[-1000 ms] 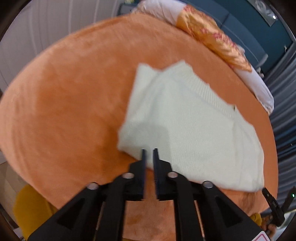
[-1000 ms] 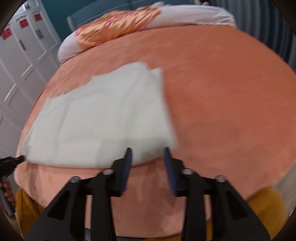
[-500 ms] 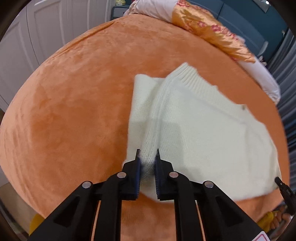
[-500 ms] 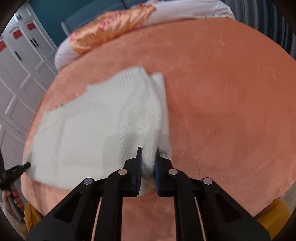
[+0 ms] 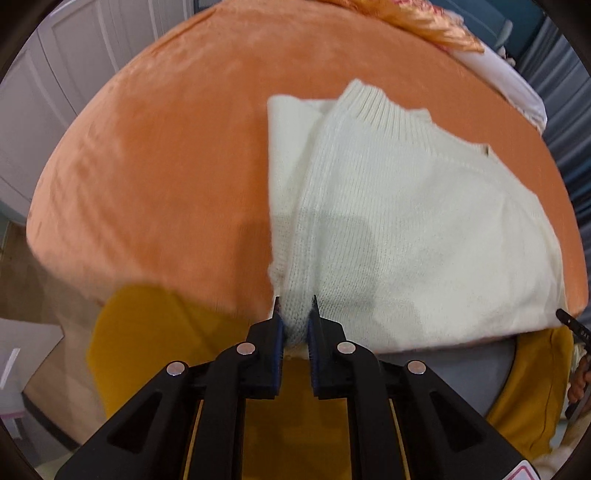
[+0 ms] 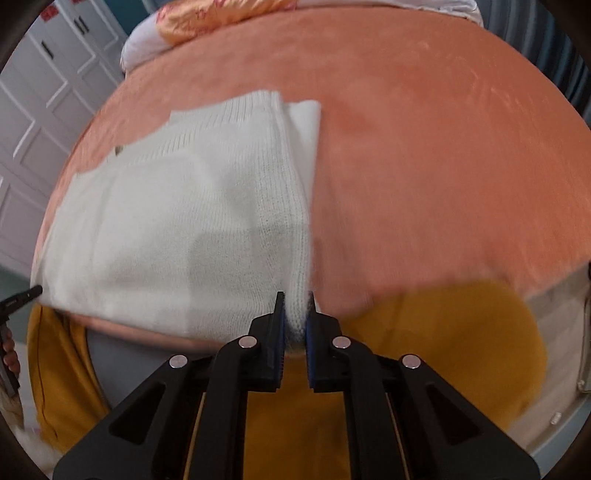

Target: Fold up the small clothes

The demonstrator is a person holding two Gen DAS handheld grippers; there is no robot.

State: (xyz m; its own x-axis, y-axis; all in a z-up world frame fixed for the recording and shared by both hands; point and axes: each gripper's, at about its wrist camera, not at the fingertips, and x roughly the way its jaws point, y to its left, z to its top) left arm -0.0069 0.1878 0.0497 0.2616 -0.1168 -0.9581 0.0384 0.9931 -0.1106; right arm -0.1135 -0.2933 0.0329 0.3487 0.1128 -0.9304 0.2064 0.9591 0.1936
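Note:
A small cream knitted sweater [image 5: 406, 221] lies on an orange plush bed cover [image 5: 166, 155], its ribbed collar pointing away from me. My left gripper [image 5: 295, 306] is shut on the sweater's near left corner and holds it lifted off the bed edge. In the right wrist view the same sweater [image 6: 166, 229] spreads to the left, and my right gripper [image 6: 295, 302] is shut on its near right corner, also raised over the bed edge. The sweater stretches from both grips back onto the orange cover [image 6: 424, 166].
An orange patterned pillow [image 5: 436, 26] and a white pillow [image 5: 517, 85] lie at the far end of the bed. White cupboard doors [image 6: 40, 92] stand to the left. Yellow clothing [image 6: 461, 332] and the bed's near edge lie below the grippers.
Both grippers shut on the near corners of the sweater, then pulled back and up past the near bed edge, dragging the sweater toward me.

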